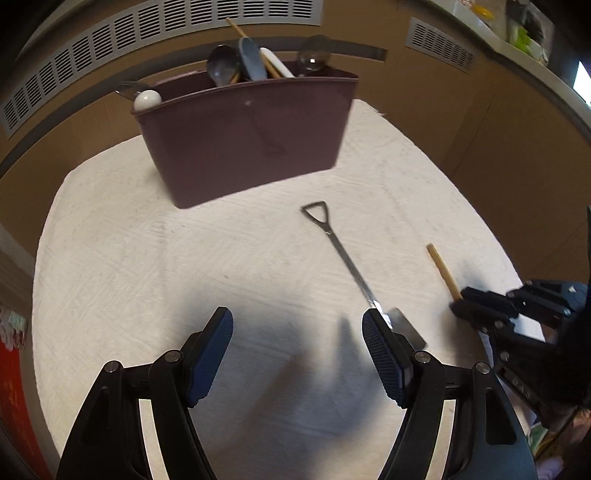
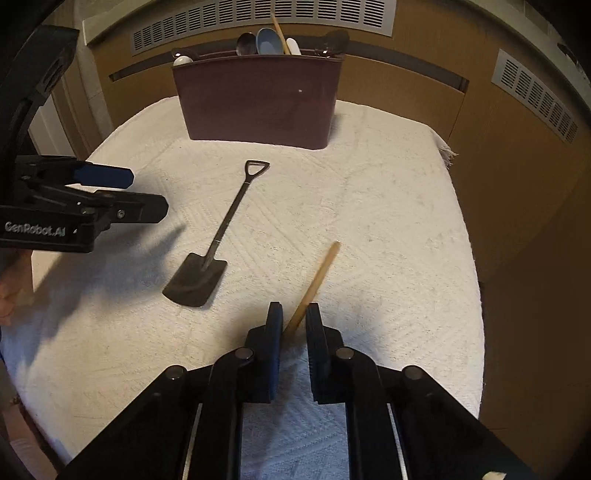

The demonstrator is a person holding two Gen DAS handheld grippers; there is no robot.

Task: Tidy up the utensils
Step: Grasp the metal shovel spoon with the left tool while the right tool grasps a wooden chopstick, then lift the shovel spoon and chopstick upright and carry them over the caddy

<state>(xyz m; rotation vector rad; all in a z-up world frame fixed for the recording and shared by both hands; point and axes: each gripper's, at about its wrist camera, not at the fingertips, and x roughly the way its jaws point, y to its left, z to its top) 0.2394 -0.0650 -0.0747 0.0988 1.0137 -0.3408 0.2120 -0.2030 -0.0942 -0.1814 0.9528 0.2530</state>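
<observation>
One maroon utensil caddy [image 2: 258, 99] stands upright at twelve o'clock on the white textured cloth [image 2: 388, 221], against a brown panelled wall with slatted vents. Protruding above its rim, counted from the right wrist view: one white rounded handle [image 2: 182, 60] at the left end, one metal spoon [image 2: 246, 43], one blue-grey spoon bowl [image 2: 268, 40], one wooden stick [image 2: 279, 33], one white piece [image 2: 293, 46] beside it, and one dark utensil head [image 2: 334, 40] at the right end — six visible tops, with further contents hidden. Loose on the cloth: two items. One shovel-shaped metal utensil [image 2: 218, 236] lies flat at centre, D-handle toward the caddy, blade toward seven o'clock. One wooden chopstick [image 2: 319, 277] lies to its right, far end pointing to one o'clock, near end between the jaws of the right gripper [image 2: 294, 321], which is clenched on it. One left gripper [image 1: 297, 332] hangs released over the cloth, jaws wide with nothing between them — its right finger [image 1: 380, 350] overlaps the shovel's blade in the left wrist view; contact cannot be told. The two loose items lie apart, not touching.
</observation>
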